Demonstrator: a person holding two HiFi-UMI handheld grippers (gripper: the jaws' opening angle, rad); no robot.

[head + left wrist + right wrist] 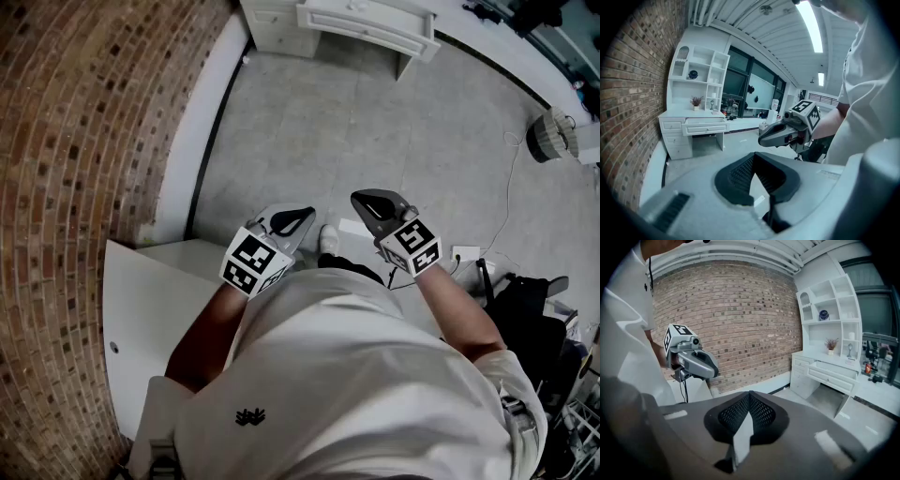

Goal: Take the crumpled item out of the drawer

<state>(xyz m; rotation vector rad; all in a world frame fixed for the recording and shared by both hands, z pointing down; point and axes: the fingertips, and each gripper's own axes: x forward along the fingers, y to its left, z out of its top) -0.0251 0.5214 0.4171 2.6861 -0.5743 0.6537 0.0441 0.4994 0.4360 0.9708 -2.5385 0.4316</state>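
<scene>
1. The left claw [302, 216] is pressed together, with nothing pinched.
2. The right claw [364, 200] is likewise pressed together and empty, held beside it.
3. Well ahead, a drawer [367, 21] is pulled out at the surface's [677, 116] front edge; the crumpled item cannot be made out.

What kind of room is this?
Probably a study or office-like room: there is a white desk with shelves above it, a brick wall and big windows.
</scene>
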